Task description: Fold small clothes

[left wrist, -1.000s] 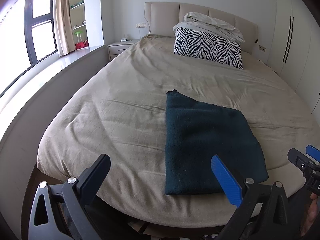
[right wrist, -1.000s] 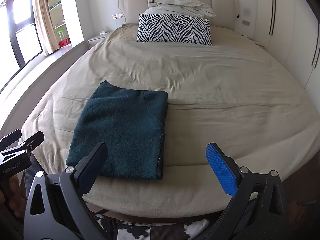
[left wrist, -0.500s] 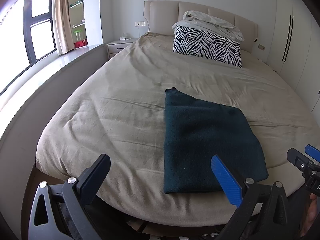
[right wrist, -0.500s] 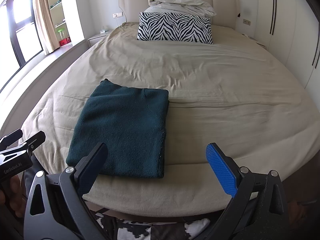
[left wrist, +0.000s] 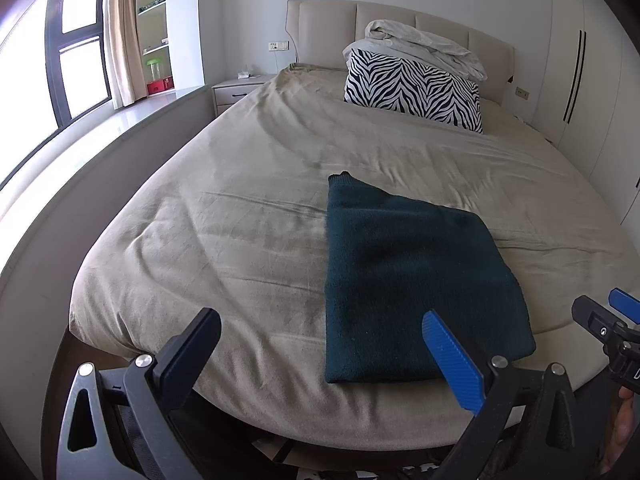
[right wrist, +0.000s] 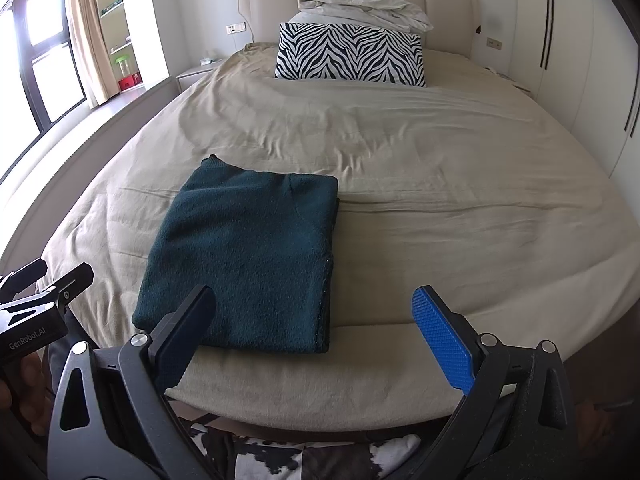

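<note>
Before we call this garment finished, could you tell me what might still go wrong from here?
1. The folded dark green garment lies close to the near edge of the bed; a nudge could drag it toward the drop.
2. Both the left gripper and the right gripper hang open just short of it, so a careless move forward might snag a layer and undo the fold.
3. One far corner sticks out, so the stack may look uneven.
</note>
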Demonstrator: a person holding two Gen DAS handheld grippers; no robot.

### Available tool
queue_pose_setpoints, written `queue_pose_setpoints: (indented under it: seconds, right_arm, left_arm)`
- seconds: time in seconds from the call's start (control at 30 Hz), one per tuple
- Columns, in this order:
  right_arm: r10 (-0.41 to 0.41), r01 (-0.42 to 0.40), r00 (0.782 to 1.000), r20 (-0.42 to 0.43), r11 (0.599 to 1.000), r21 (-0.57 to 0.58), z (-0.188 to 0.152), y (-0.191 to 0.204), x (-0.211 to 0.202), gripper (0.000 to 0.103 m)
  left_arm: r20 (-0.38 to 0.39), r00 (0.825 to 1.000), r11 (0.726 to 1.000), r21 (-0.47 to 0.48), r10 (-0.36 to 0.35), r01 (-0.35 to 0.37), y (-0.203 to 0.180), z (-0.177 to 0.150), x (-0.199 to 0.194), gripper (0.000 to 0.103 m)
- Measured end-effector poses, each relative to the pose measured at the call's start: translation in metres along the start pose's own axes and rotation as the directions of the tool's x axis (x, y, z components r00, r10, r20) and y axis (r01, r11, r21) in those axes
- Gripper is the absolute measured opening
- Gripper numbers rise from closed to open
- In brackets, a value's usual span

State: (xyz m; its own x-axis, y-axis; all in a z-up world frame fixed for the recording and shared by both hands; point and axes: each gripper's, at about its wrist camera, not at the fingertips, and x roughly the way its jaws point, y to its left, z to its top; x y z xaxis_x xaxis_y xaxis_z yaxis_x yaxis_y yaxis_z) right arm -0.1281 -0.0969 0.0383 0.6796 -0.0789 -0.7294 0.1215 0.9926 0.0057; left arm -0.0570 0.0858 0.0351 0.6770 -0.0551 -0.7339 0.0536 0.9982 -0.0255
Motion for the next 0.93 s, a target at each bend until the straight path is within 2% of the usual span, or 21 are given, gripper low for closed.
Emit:
queue_pose_setpoints:
  seconds: [0.93]
  right_arm:
    - [0.012, -0.012, 1.0, -0.022, 1.0, -0.014, -0.0031, -0.0091, 0.0041, 0.1]
  left_arm:
    - [-0.004, 1.0, 1.0, 0.004, -0.003, 0.003, -0.0011, -0.0079, 0.0041, 0.103]
